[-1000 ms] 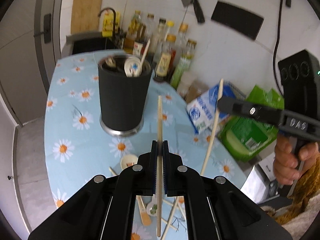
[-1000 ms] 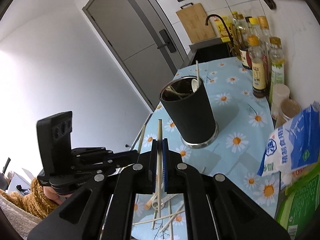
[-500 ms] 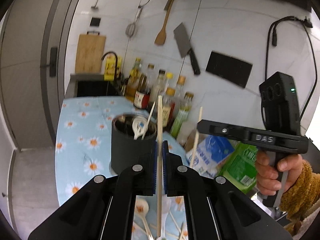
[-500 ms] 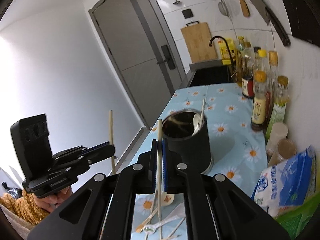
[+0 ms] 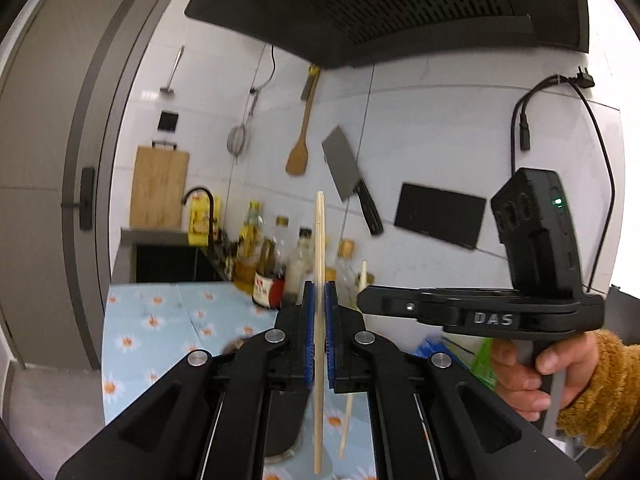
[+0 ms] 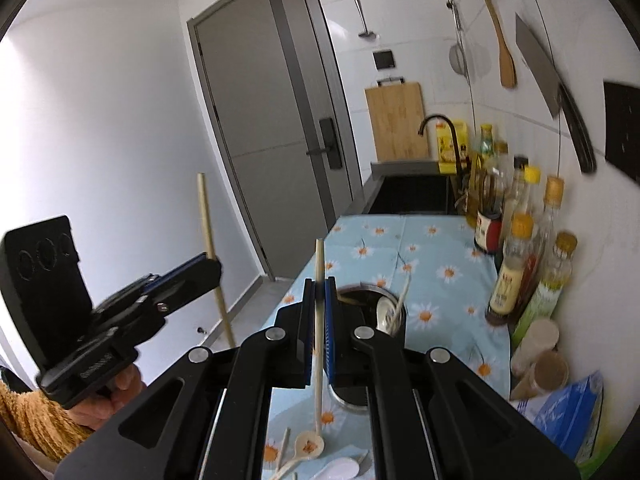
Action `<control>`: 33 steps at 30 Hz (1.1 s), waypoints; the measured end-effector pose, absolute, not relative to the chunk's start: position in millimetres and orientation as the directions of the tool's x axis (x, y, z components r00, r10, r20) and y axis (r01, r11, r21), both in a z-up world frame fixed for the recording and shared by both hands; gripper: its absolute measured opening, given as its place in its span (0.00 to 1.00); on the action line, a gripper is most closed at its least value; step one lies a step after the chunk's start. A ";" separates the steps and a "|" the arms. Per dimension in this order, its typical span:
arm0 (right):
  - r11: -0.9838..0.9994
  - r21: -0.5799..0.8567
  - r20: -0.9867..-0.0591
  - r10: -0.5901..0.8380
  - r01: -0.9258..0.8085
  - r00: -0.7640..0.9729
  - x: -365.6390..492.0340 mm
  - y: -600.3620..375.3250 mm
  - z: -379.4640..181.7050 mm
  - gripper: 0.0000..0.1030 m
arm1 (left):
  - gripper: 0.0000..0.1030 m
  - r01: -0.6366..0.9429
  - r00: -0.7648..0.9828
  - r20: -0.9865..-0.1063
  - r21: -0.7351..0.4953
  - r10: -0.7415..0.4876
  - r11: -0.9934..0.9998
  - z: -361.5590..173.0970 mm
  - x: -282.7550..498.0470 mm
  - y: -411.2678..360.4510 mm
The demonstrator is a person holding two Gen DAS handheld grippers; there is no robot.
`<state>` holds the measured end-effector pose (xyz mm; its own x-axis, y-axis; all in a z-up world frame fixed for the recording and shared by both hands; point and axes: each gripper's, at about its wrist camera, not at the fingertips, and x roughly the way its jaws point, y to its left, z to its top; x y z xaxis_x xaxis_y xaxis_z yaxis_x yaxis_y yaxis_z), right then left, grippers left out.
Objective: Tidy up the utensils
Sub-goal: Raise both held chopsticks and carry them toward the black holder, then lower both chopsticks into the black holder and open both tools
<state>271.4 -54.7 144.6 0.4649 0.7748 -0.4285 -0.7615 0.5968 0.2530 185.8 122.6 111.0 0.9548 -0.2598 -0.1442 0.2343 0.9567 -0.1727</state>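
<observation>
One wooden chopstick [image 5: 319, 280] stands upright in the left tongs [image 5: 319, 300], pinched between the blue pads [image 5: 308, 332], its tip above the jaws and its lower end hanging below them over the worktop. A second wooden chopstick [image 6: 319, 304] is pinched the same way in the right tongs [image 6: 319, 296], also near upright, with its lower end above the loose utensils on the worktop. Both sets of tongs are pressed together on their chopsticks.

In the left wrist view, the right tongs [image 5: 362, 300] appear at the right, held by a hand [image 5: 536, 376] in a brown fleecy sleeve [image 5: 600, 392], with their chopstick [image 5: 352, 360] crossing the jaw tip. In the right wrist view, the left tongs [image 6: 214, 270] appear at the left, off the edge of the worktop, their chopstick [image 6: 212, 256] slightly tilted.

The black utensil holder [image 6: 372, 320] stands on the daisy-print worktop [image 6: 440, 280], just beyond and below the right tongs. It already contains a white spoon [image 6: 386, 312] and pale sticks. Loose spoons [image 6: 308, 446] and other utensils lie on the worktop near the lower edge of that view.

Behind the holder, bottles [image 6: 516, 264] of sauce and oil line the wall. A black sink [image 6: 412, 196] with a dark tap [image 6: 440, 128] sits at the far end, with a wooden cutting board [image 6: 396, 120] propped behind it. A cleaver [image 5: 348, 172], a wooden spatula [image 5: 300, 148] and a strainer [image 5: 237, 140] hang on the tiled wall. A blue and white bag [image 6: 568, 412] lies at the right.
</observation>
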 end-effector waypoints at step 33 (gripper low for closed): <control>0.709 0.266 -0.446 0.691 -0.653 0.569 349.8 -16.7 118.3 0.06 | 0.04 0.166 0.958 -0.203 -0.186 -0.203 0.969 72.9 286.1 144.7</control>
